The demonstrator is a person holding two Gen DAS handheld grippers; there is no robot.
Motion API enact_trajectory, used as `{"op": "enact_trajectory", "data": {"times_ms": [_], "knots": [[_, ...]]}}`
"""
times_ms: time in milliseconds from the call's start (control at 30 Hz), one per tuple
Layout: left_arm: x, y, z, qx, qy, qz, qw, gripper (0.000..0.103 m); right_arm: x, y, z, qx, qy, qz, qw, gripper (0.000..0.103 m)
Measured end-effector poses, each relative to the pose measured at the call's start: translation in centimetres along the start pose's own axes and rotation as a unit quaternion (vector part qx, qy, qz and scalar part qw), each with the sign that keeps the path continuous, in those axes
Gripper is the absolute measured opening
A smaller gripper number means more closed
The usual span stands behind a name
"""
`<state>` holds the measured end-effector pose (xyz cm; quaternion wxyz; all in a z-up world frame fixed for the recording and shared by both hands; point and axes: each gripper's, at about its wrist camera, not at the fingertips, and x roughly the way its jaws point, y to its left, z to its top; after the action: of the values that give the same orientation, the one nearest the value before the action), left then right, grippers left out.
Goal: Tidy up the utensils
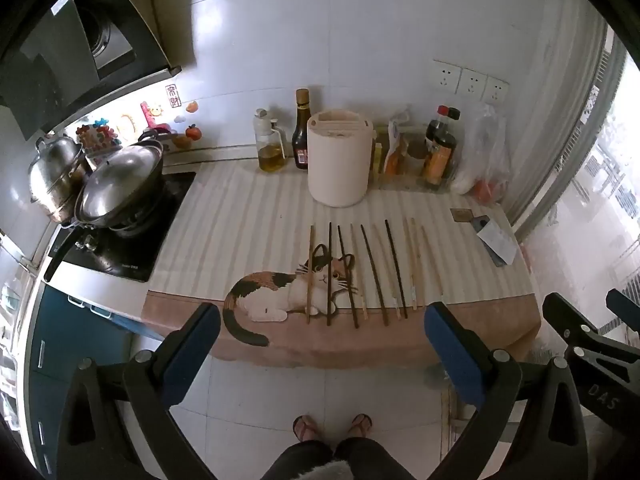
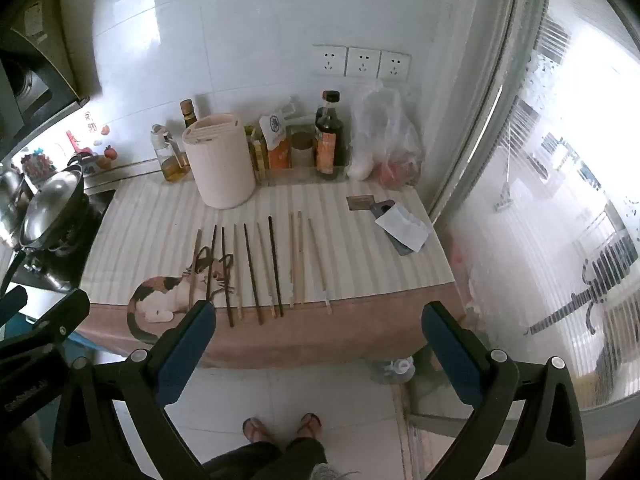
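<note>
Countertop (image 1: 248, 208) chopsticks (image 1: 362, 272) beyond fingers (image 1: 444, 332)

Dark and pale chopsticks (image 1: 362, 272) lie on a cream-striped calico-cat mat (image 1: 224, 232).

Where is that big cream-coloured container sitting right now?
In both views the cream container stands upright at the back of the counter, just beyond the row of chopsticks, between the oil bottle and the condiment packets.

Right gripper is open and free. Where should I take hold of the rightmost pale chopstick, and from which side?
Grip the pale chopstick near its near end, at the mat's front edge, coming from above with the right gripper. It lies flat and apart from its neighbours, so fingers straddle its width.
</note>
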<state>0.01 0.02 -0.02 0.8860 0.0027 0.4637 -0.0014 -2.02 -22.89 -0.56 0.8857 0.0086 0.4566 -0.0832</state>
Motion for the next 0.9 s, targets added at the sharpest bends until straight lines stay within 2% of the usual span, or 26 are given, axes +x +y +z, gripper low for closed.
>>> {"op": "enact_trajectory", "data": {"times_ms": [900], "knots": [[-0.6, 0.1, 0.7, 0.000, -0.008, 0.003, 1.0000, 0.103, -0.1, -0.1, 0.4, 0.005, -0.005, 0.004, 1.000, 0.103]]}}
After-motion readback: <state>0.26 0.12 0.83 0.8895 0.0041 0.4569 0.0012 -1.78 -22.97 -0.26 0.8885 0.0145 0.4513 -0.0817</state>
